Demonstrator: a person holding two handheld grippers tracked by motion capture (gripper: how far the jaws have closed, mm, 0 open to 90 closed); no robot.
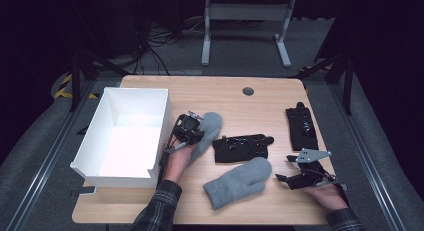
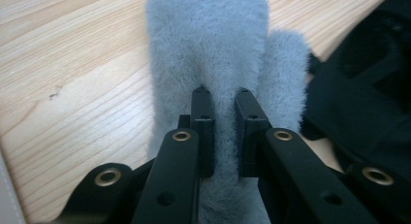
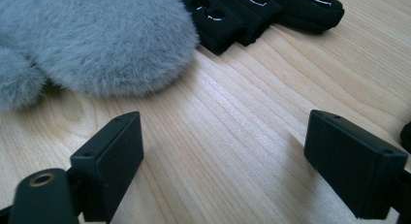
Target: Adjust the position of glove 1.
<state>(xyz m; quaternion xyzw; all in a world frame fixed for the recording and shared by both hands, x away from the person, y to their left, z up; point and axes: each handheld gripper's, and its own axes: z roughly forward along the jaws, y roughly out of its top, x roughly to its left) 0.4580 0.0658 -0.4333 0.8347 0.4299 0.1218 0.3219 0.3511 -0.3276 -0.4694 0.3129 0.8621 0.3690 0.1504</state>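
grey mitten (image 2: 208, 49) pinched in the closed left claw (image 2: 222, 100) (cuff hidden beneath it), right claw (image 3: 223, 151) wide open, empty

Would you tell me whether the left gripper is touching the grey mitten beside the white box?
Touching: in the left gripper view, the left gripper pinches a ridge of the grey mitten's fur.
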